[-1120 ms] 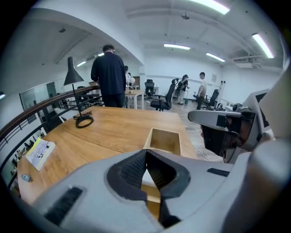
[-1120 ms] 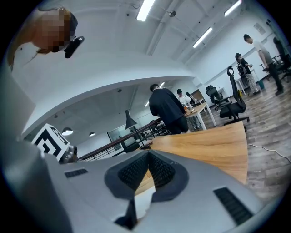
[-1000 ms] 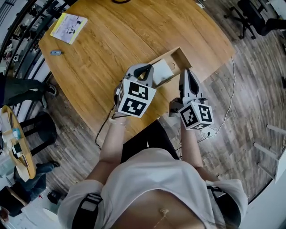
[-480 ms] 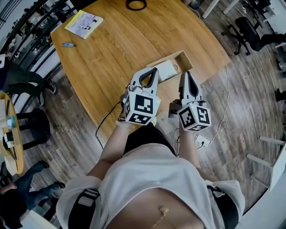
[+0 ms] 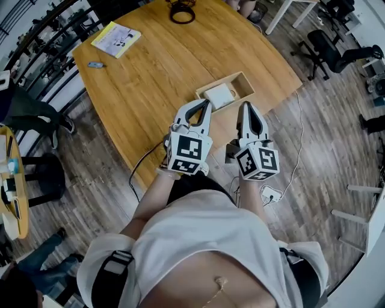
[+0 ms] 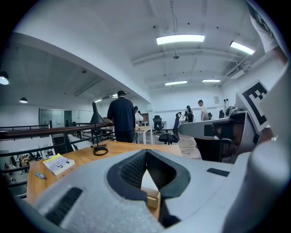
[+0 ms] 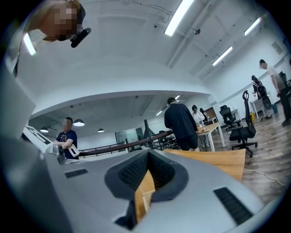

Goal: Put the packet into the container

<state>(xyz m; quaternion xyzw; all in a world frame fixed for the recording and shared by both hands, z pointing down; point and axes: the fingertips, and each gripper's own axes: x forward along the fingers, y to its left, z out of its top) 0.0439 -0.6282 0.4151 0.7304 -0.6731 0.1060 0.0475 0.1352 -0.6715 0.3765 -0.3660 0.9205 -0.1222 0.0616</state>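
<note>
Head view first: find the packet (image 5: 219, 95) lying flat inside the container (image 5: 242, 80) on the desk (image 5: 150, 78). Judge the placing as done. Note left claw (image 5: 207, 103) and right claw (image 5: 246, 106) both clenched on nothing, near the box. Draw both straight back, avoiding its near rim. Count one packet, one container, two claws, one booklet (image 5: 116, 39), one cable coil (image 5: 182, 10).

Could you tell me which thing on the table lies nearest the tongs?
The open wooden container holding the white packet; the others, such as the yellow booklet, lie much farther off.
</note>
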